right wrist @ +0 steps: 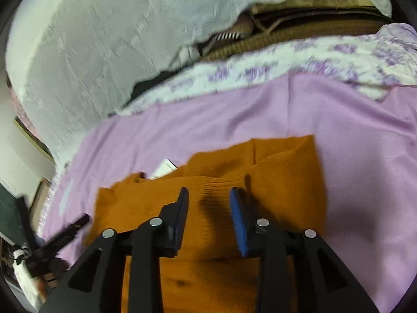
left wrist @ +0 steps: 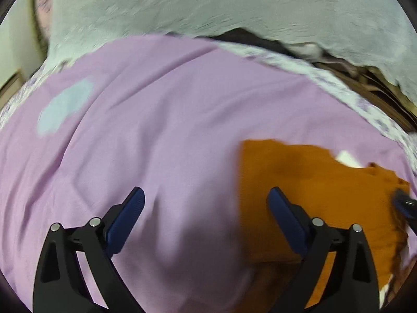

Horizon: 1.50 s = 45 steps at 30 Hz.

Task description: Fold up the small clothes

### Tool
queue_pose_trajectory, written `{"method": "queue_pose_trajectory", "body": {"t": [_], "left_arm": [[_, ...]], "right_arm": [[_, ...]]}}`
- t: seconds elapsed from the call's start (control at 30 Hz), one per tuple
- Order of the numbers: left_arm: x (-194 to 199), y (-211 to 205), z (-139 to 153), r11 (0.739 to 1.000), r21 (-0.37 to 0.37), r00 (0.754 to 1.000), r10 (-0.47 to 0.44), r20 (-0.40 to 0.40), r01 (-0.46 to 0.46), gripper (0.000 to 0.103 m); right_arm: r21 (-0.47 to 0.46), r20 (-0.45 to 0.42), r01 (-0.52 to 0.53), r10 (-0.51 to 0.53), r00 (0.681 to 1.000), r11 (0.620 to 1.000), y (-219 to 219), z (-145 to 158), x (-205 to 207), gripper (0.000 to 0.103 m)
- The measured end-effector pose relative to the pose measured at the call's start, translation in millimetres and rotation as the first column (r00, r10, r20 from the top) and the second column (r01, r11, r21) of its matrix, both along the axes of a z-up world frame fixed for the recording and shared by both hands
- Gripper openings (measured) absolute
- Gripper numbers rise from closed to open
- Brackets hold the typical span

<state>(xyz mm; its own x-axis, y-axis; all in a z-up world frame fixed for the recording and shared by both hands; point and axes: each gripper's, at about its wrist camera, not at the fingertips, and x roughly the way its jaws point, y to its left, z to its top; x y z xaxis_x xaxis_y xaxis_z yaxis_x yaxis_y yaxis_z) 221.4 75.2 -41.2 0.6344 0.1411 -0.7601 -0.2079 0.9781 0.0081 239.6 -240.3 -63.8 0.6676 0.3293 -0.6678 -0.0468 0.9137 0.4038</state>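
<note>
Orange knit garment (right wrist: 234, 182) lies partly folded on the lilac bedsheet (left wrist: 156, 120). Right tongs (right wrist: 208, 198) hover over its middle, jaws parted a little, gripping nothing; no earlier frame to compare. Left tongs (left wrist: 206, 200) spread wide over bare sheet, garment at their 3 o'clock. Pale fuzzy blanket (right wrist: 104, 52) at 12 o'clock. Left view alone shows a pale blue patch (left wrist: 65, 107), perhaps printed; motion blur.

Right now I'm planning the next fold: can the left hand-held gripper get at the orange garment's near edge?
Probably yes. The left hand-held gripper is open and empty, and the orange garment lies flat on the purple sheet under its right finger, nothing between.
</note>
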Motion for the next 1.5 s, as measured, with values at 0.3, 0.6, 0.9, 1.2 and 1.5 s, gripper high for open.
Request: {"method": "queue_pose_trajectory", "body": {"t": [0.3, 0.6, 0.9, 1.2, 1.5], "left_arm": [[6, 3, -19, 1.000, -0.016, 0.999, 0.001, -0.040, -0.002, 0.098], [-32, 5, -32, 0.998, -0.045, 0.996, -0.057, -0.073, 0.053, 0.099], [-95, -16, -41, 0.988, -0.014, 0.983, -0.157, -0.096, 0.156, 0.099], [-178, -4, -32, 0.955, -0.174, 0.966, -0.253, -0.046, 0.242, 0.098], [-234, 1, -36, 0.880, -0.333, 0.935, -0.355, 0.014, 0.339, 0.098]], "right_arm": [[-0.073, 0.105, -0.050, 0.057, 0.993, 0.996, 4, 14, -35, 0.034], [-0.166, 0.081, -0.039, 0.053, 0.995, 0.985, 10, 2, -63, 0.038], [-0.175, 0.004, -0.110, 0.113, 0.994, 0.978, 5, -17, -117, 0.045], [-0.234, 0.008, -0.137, 0.143, 0.990, 0.962, -5, -21, -211, 0.056], [-0.146, 0.128, -0.050, 0.069, 0.989, 0.988, -38, -9, -276, 0.061]]}}
